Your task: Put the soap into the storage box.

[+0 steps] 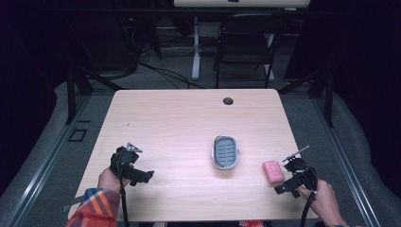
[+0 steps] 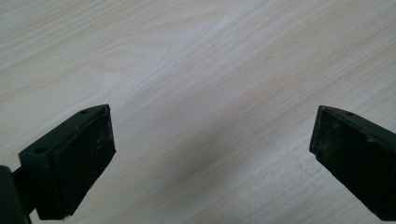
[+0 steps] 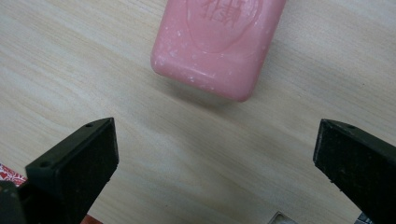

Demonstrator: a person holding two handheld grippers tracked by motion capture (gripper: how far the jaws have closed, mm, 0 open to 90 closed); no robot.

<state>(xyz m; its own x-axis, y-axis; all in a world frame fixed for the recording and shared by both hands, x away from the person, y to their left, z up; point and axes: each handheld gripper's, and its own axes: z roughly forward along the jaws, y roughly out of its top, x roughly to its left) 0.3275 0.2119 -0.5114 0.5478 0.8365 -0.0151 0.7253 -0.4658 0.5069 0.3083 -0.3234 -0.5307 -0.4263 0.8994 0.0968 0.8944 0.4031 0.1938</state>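
Pale wood-grain table (image 1: pixel 179 123) under everything. Right gripper (image 3: pixel 215 154) has its jaws spread wide, nothing between them, pointing at the pink rectangular soap bar (image 3: pixel 218 44) lying flat just ahead, near the right edge. Left gripper (image 2: pixel 212 149) gapes too, over bare wood. Grey oval soap dish (image 1: pixel 225 152) sits between them, clear path.

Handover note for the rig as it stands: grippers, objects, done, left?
Left gripper: open, holds nothing, low over bare table at the near left.
Right gripper: open, holds nothing, jaws aimed at the pink soap bar just ahead of them, not touching it.
Soap bar lies flat on the table at the near right, to the right of the grey soap dish, apart from it. The dish sits mid-table with nothing in it.
Done: nothing gripped or moved into the dish.
Left: likely close on the soap and set it in the dish.
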